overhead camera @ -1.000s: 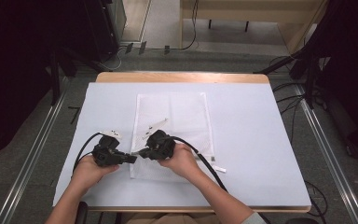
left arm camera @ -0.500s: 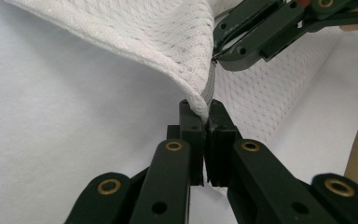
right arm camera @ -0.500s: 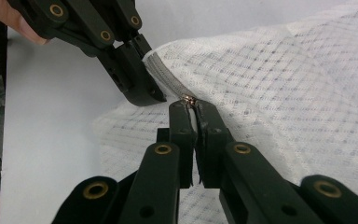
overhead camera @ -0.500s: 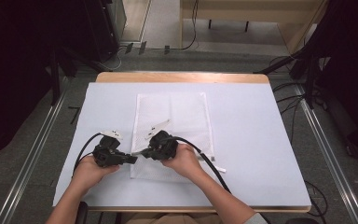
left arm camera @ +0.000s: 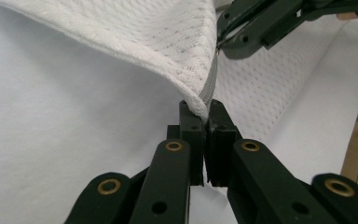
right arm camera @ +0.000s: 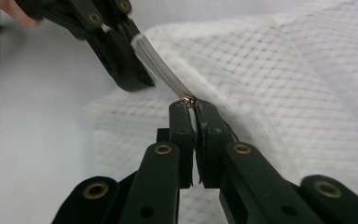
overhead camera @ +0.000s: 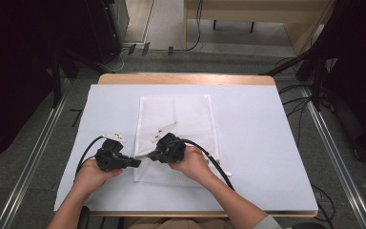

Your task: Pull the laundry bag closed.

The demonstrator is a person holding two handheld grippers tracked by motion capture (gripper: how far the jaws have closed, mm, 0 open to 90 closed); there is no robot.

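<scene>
We hold our left gripper (left arm camera: 204, 116) clamped on the near corner of the white mesh bag (overhead camera: 176, 129), its jaws pressed together on the end of the grey zipper (left arm camera: 209, 84) and lifting that edge off the white table cover (overhead camera: 257, 143). Just beyond it, our right gripper (right arm camera: 192, 106) is closed too, pinching the small metal zipper pull (right arm camera: 188, 98). The rest of the bag lies flat ahead of both grippers.

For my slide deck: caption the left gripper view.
Left hand-held gripper clamps the zipper edge of a white mesh bag; right hand-held gripper pinches the zipper farther along.
</scene>
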